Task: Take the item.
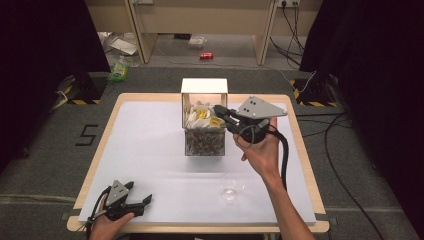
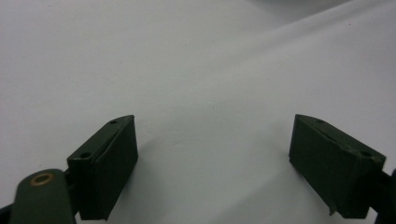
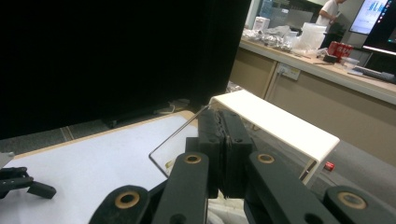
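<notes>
Right gripper has its jaws pressed together over the clear box, holding nothing I can make out, while left gripper rests wide open on the bench.

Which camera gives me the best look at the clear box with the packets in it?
The high view: it shows the clear box whole, mid-table under the white shelf, with the right gripper at its open top. The right gripper view catches just a thin edge of the box beside its closed jaws. The left gripper view looks at bare table.
</notes>
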A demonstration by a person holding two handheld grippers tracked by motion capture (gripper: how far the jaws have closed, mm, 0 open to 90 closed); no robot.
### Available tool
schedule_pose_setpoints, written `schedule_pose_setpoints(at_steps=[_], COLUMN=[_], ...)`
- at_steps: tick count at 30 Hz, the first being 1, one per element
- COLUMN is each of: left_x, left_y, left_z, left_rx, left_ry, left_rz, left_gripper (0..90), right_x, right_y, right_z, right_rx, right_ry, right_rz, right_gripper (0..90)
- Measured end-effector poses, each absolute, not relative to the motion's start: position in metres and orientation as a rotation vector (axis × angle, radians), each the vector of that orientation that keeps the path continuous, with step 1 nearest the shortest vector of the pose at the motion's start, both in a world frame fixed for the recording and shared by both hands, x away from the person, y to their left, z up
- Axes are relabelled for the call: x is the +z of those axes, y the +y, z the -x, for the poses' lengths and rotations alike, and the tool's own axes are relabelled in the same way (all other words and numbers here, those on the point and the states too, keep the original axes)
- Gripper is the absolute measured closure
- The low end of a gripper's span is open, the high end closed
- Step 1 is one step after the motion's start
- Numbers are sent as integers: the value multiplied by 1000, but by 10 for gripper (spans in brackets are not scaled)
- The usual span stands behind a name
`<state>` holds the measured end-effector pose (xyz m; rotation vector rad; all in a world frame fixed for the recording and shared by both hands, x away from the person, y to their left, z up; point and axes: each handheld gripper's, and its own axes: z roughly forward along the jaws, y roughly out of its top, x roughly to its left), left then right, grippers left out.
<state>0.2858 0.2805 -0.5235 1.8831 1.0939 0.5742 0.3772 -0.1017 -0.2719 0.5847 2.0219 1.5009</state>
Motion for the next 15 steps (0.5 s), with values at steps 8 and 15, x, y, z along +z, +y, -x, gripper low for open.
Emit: schedule_pose_setpoints(at_steps=[8,15], left_x=[-524,-524], left_y=[280,281], left_z=[-286,-286], left_rx=[575,577], left_ry=[1094,1092], left_rz=[-1884,-1886], left_gripper=[147,146], right_x=[-275,-282], right_y=[-115,-126], right_z=[-360,-349], right_rx=[1512,1520], right_ry=[2016,2012], right_rz=[-565,-567], right_gripper=[891,891])
